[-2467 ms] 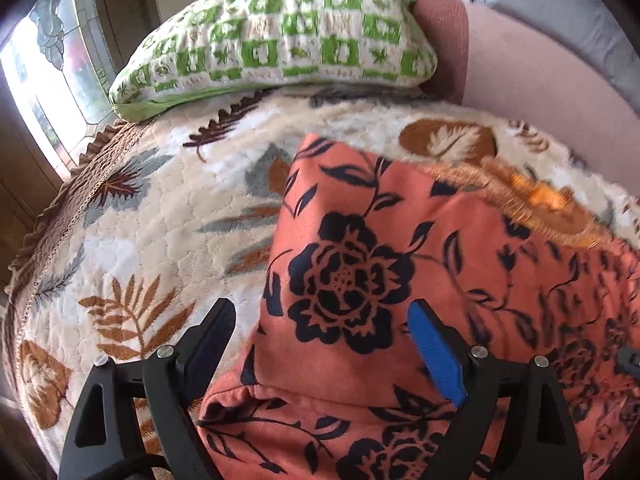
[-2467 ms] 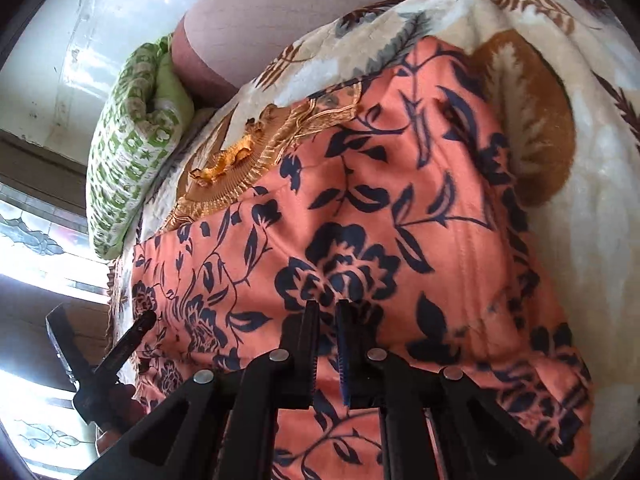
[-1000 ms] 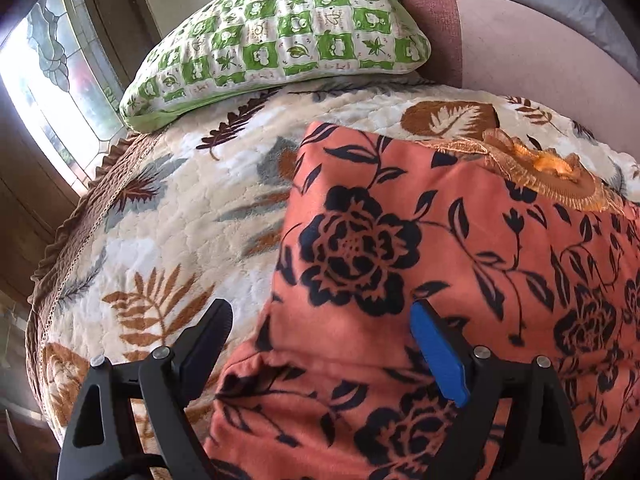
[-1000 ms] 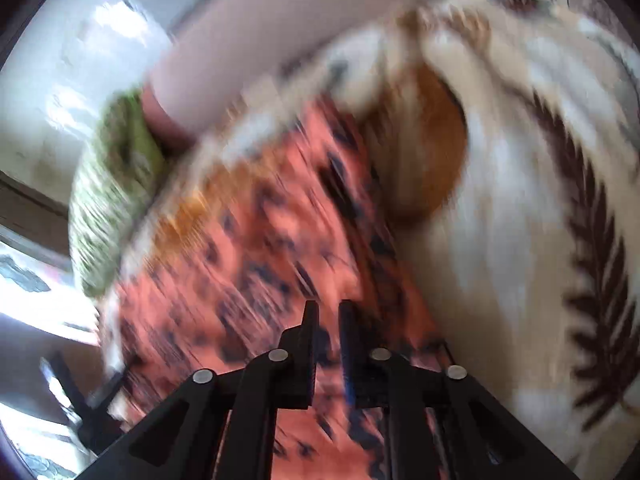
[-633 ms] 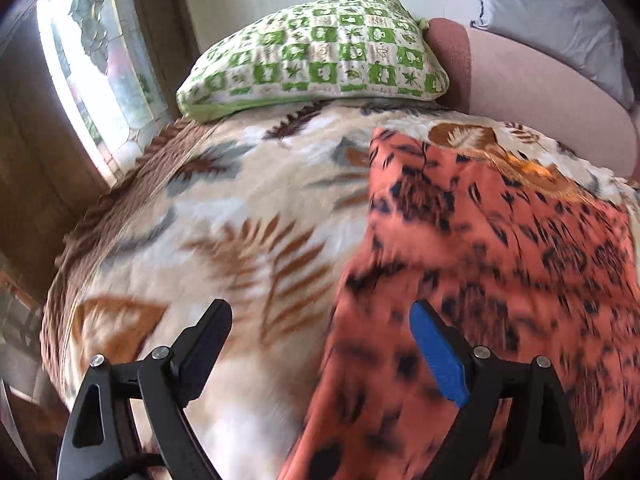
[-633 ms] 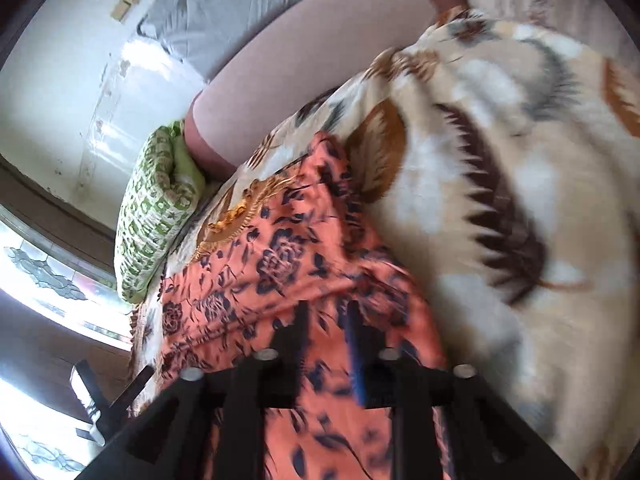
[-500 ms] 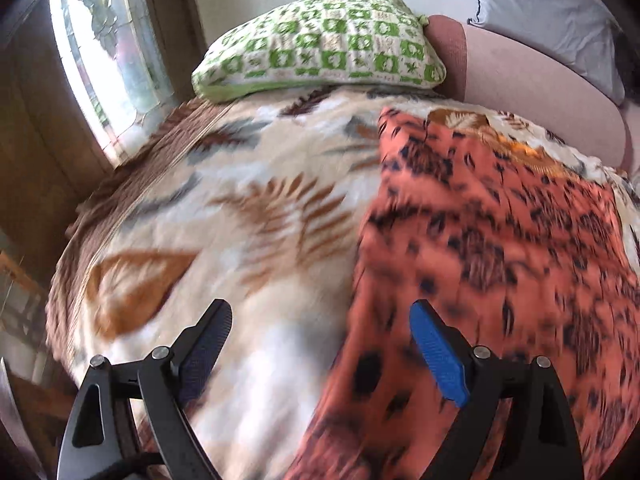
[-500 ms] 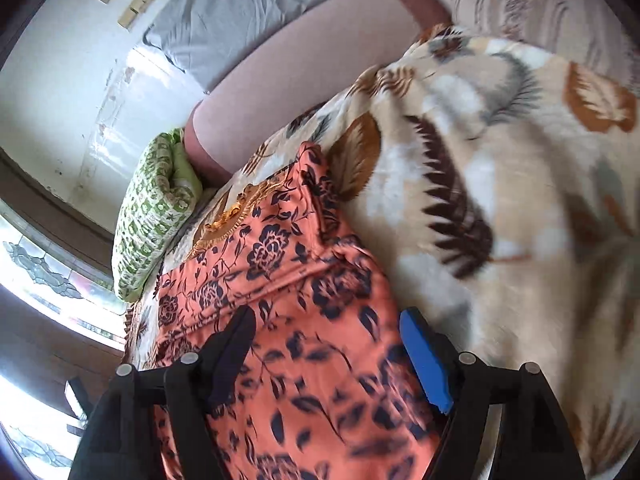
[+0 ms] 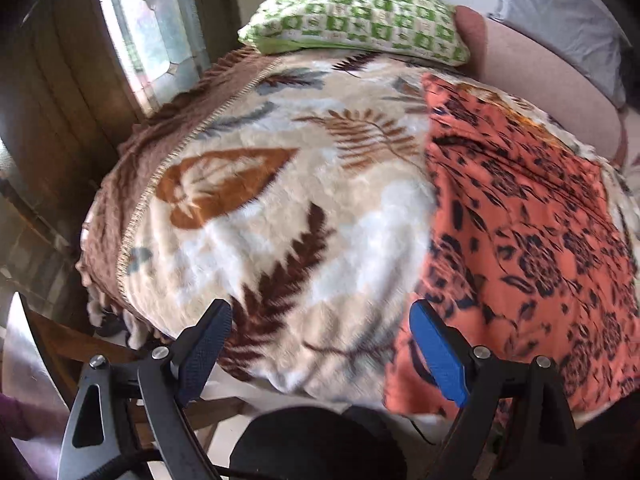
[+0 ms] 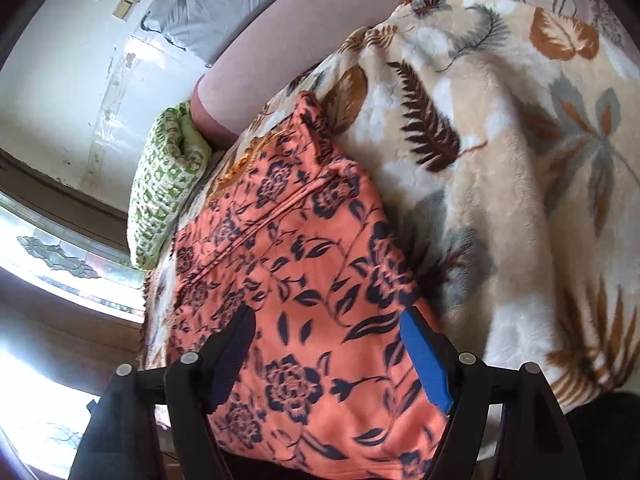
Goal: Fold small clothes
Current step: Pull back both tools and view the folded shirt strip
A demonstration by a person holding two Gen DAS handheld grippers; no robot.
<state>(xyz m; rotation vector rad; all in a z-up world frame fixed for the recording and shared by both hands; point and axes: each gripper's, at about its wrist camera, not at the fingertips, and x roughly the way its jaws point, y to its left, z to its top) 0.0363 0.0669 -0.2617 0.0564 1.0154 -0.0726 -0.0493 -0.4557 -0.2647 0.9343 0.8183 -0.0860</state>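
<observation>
An orange garment with a dark floral print lies spread flat on a leaf-patterned blanket; its near edge hangs over the bed's front edge. It also shows in the right wrist view. My left gripper is open and empty, above the blanket just left of the garment's near corner. My right gripper is open and empty, held over the garment's near part without touching it.
A green-and-white checked pillow lies at the head of the bed against a pink headboard. A grey pillow rests above it. A window and wooden wall stand on the left. A dark round object lies below the bed edge.
Both grippers pulled back toward the bed's front edge. My right gripper, shut over the garment earlier, opened. The garment now lies flat with its near edge draped over the bed's edge.
</observation>
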